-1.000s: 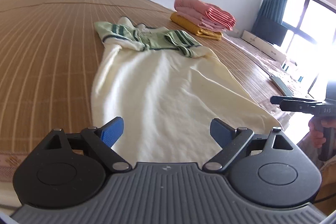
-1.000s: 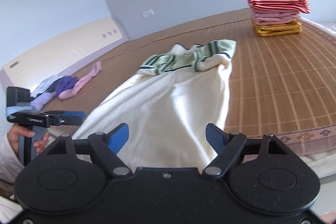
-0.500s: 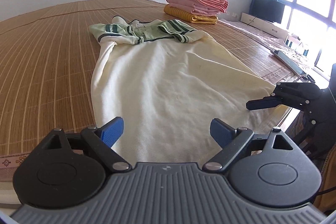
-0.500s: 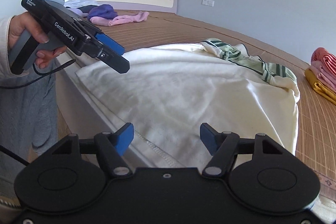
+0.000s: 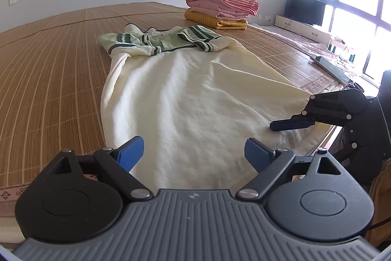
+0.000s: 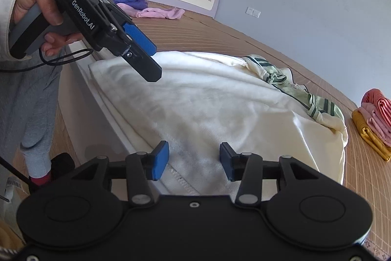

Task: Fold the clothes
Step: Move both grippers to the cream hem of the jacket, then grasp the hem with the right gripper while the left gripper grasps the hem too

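On the left lies bare bamboo mat (image 5: 48, 70). The left gripper (image 5: 193, 154) hovers wide open over the near hem of the cream dress (image 5: 195, 99), holding nothing. The dress lies lengthwise on the bed, skirt spread flat toward the bed edge, its green-striped sleeves (image 5: 161, 41) already folded in across the chest at the far end. Beyond sits a stack of folded clothes (image 5: 220, 8), apparently finished. At the right, the right gripper (image 6: 193, 160) is open over the hem's other corner, empty as well; whether a pad touches cloth is hard to tell. Judging from this, sleeves are done; folding the skirt up remains.
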A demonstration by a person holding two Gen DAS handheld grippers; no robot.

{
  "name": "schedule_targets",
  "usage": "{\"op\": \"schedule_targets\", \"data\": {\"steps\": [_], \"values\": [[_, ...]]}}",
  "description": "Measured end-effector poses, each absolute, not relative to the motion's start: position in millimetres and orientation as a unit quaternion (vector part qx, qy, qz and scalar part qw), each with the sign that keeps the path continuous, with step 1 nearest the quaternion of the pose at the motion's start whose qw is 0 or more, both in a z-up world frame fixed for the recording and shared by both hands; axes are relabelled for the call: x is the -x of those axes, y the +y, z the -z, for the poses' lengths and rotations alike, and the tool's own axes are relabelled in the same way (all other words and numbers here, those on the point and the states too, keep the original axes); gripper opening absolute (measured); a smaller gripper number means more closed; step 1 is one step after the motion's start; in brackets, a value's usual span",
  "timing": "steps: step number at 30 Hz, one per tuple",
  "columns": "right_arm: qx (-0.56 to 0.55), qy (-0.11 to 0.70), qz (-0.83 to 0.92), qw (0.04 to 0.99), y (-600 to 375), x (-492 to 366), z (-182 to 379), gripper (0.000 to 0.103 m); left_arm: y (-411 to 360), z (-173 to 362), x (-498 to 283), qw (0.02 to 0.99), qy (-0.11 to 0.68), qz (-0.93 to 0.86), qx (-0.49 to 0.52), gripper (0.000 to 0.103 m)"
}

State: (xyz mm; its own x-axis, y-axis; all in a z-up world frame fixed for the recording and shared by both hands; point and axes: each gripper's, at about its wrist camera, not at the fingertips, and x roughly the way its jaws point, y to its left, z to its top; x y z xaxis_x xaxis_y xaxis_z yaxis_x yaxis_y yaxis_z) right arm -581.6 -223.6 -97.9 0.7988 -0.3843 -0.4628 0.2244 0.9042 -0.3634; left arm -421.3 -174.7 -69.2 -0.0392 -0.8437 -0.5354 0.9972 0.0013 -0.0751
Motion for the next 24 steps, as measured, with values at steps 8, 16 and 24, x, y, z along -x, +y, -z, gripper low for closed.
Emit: {"op": "schedule_targets", "data": {"steps": [8,16,24], "values": [[0.080,0.252,0.154,0.952,-240,590,87,0.013,-176,71,430,0.655,0.214,0.700,-0.184,0.093],[-0.016,0.190,0.160,0.968,-258,605,72,0.003,-179,76,440,0.640,0.207,0.711,-0.204,0.093],[-0.062,0.158,0.137,0.976,-263,608,61,0.003,-192,85,477,0.643,0.147,0.711,-0.246,0.093]]}}
